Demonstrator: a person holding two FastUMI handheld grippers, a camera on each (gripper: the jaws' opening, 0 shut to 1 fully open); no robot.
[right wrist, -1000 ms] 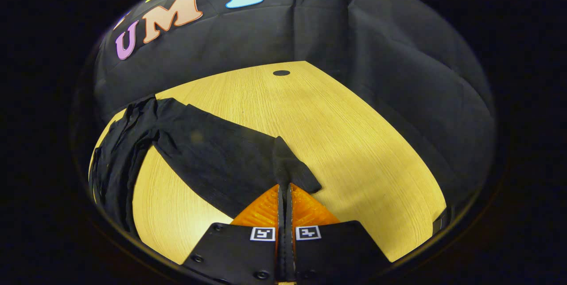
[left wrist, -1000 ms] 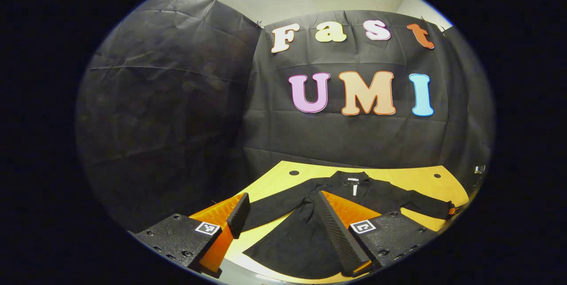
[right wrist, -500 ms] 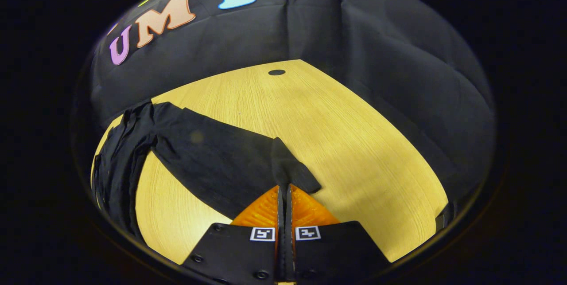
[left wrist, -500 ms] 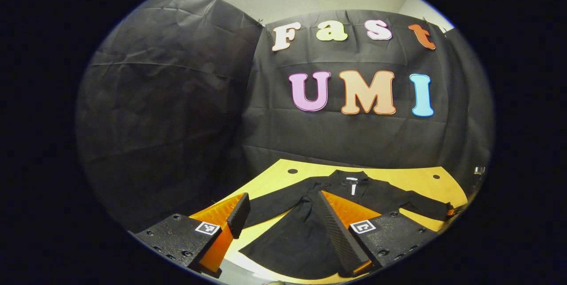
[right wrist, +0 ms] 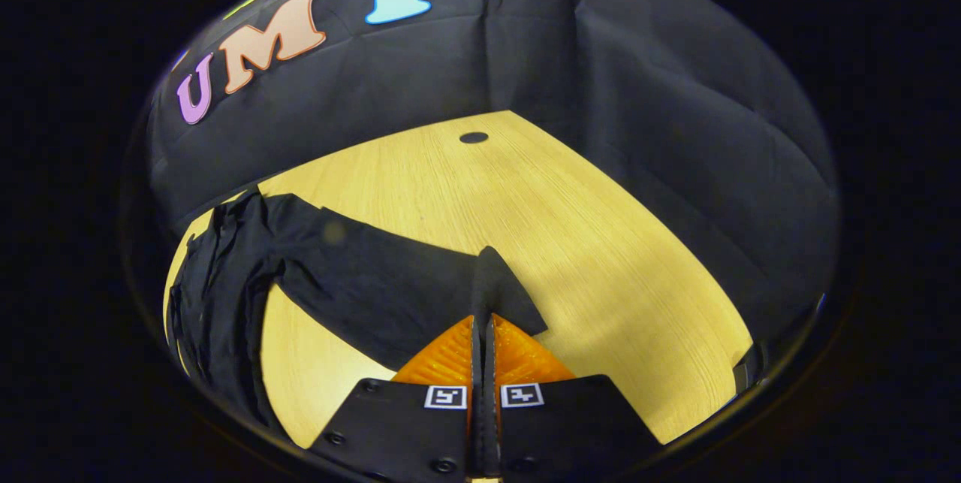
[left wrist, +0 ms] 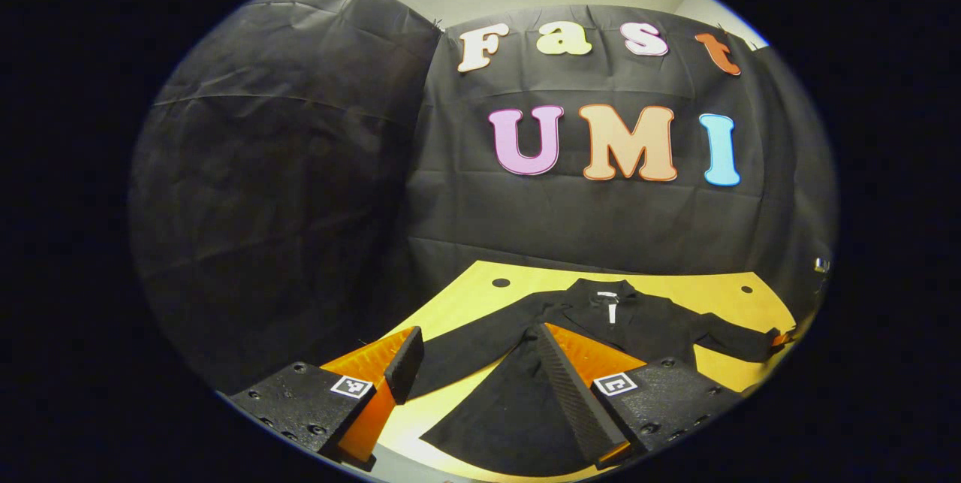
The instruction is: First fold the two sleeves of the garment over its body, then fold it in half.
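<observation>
A black long-sleeved garment [left wrist: 601,318] lies spread on the yellow wooden table [left wrist: 721,291], collar at the far side. My left gripper [left wrist: 477,339] hovers open over its near left part, one finger over the left sleeve [left wrist: 465,344] and the other over the body, nothing between them. In the right gripper view, my right gripper [right wrist: 483,318] is shut on the cuff of the right sleeve [right wrist: 375,291], which runs back to the bunched body [right wrist: 218,295] at the left. That gripper [left wrist: 781,336] also appears at the sleeve end in the left gripper view.
Black cloth walls close the booth behind and beside the table. Small dark holes sit near the table's far edge [left wrist: 501,282] [right wrist: 474,137]. Bare wood [right wrist: 585,243] stretches to the right of the held sleeve.
The right gripper has shifted slightly with the cuff still pinched, and the sleeve end has crept a little toward the body. The left gripper stays open and has tilted down a little.
</observation>
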